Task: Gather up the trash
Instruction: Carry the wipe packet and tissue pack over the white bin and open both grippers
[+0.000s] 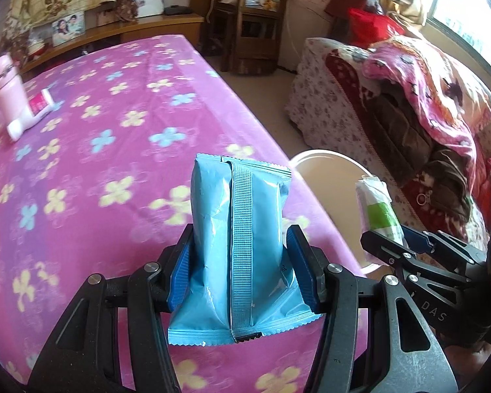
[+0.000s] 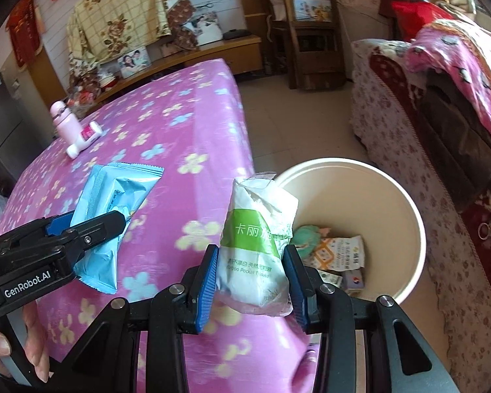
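My left gripper is shut on a blue plastic wrapper and holds it upright above the pink flowered table. The wrapper also shows in the right wrist view. My right gripper is shut on a white and green tissue pack, held at the table's right edge beside the cream trash bin. The pack shows in the left wrist view in front of the bin. The bin holds several discarded packets.
A pink bottle and a white and pink tube stand and lie at the table's far left. A sofa with blankets is right of the bin. Wooden chairs and a low shelf stand behind.
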A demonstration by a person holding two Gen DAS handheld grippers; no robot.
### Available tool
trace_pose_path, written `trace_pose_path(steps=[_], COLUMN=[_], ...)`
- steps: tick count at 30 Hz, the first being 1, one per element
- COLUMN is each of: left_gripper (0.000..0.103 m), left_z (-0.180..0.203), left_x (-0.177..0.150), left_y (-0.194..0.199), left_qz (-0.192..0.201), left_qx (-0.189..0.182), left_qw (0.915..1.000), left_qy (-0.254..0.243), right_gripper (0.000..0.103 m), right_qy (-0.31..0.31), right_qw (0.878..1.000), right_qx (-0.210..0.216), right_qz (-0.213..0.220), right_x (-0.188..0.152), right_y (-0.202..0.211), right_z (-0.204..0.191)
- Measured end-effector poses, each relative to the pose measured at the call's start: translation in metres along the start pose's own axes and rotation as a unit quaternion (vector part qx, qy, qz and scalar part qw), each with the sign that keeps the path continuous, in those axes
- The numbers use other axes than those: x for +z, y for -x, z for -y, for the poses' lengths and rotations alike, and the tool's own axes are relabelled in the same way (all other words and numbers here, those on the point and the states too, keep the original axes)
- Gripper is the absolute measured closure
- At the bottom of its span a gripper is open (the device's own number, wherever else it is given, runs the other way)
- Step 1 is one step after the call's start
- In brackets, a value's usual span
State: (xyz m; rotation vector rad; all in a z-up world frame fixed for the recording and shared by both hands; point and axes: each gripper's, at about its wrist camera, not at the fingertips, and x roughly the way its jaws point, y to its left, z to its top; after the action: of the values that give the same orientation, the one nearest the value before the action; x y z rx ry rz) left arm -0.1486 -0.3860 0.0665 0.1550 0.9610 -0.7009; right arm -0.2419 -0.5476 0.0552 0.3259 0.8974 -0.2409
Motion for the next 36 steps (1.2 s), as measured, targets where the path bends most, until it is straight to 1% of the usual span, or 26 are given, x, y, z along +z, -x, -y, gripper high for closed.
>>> trace_pose_path(steps=[8, 16, 21, 23, 24, 25, 27, 28, 32, 36], left_gripper=[0.05, 0.05, 0.049, 0.048, 0.046, 0.045, 0.038, 0.037, 0.035, 0.034], left_z=[0.034, 0.065, 0.076, 0.079, 0.081, 0.082, 0.083, 0.083, 0.084, 0.078], left_x=[0.012, 0.023, 0.028, 0.031, 0.032, 0.033, 0.034, 0.035, 0.033, 0.031], left_y=[-0.023, -0.045, -0.057, -0.062, -0.063, -0.065, -0.067, -0.067, -0.067, -0.067], left_qz=[-0.009, -0.021, -0.029, -0.032, -0.034, -0.035, -0.036, -0.035, -0.032, -0.039], left_qx=[-0.018, -0.043, -0.058, -0.071, -0.076, -0.088, -0.105, -0.112, -0.111, -0.104], left_qw=[0.9996, 0.9981, 0.9973, 0.9965, 0.9961, 0.9952, 0.9936, 0.993, 0.9931, 0.9936], left_qy=[-0.02, -0.038, -0.033, -0.03, -0.029, -0.026, -0.019, -0.014, -0.016, -0.017], right_gripper=[0.065, 0.064, 0.064, 0.064, 0.06, 0.051, 0.044, 0.042, 0.041, 0.041], right_qy=[-0.025, -0.051, -0.062, -0.069, -0.072, -0.076, -0.087, -0.093, -0.109, -0.105], right_qw=[0.999, 0.998, 0.996, 0.996, 0.995, 0.995, 0.993, 0.992, 0.991, 0.991], right_qx=[-0.028, -0.044, -0.058, -0.063, -0.066, -0.068, -0.079, -0.083, -0.078, -0.077], right_qz=[-0.003, -0.01, -0.012, -0.012, -0.012, -0.012, -0.01, -0.008, -0.013, -0.017], right_x=[0.0, -0.003, -0.004, -0.005, -0.005, -0.005, -0.005, -0.005, -0.009, -0.013], right_y=[-0.002, -0.008, -0.012, -0.014, -0.014, -0.014, -0.015, -0.015, -0.014, -0.014], right_z=[0.04, 0.072, 0.089, 0.095, 0.097, 0.1, 0.106, 0.109, 0.116, 0.113])
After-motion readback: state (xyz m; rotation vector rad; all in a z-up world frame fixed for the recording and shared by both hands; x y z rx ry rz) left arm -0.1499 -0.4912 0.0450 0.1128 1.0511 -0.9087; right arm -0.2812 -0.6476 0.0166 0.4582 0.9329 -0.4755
